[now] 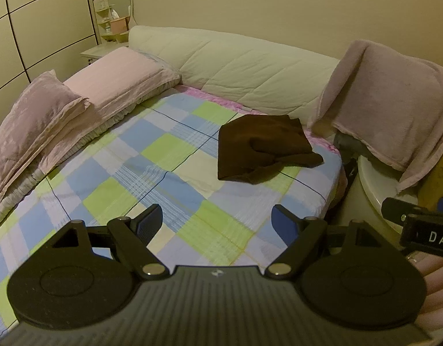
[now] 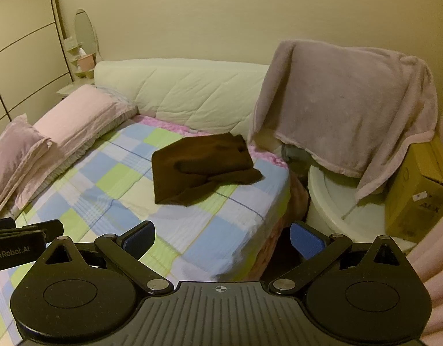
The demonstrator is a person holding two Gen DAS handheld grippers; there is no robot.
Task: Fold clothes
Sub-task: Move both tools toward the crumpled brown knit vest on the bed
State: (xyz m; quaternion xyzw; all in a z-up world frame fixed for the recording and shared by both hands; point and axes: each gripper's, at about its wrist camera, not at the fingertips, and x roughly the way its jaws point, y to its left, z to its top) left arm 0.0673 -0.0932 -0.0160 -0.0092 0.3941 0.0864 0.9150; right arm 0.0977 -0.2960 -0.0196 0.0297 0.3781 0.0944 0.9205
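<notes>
Near the bed's far corner lies the brown garment (image 1: 264,147), roughly folded, on the checked bedspread (image 1: 152,170). Left gripper (image 1: 217,220) and right gripper (image 2: 222,238) hover wide open, empty — well short, probably poised to approach.

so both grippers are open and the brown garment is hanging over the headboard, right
Not quite. Both the left gripper and right gripper are open, but the brown garment lies on the checked bedspread, short of the headboard. The right wrist view shows it.

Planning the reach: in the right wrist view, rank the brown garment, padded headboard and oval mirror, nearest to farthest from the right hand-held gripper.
1. Brown garment, on the bed ahead.
2. Padded headboard, behind it.
3. Oval mirror, far left corner.
</notes>
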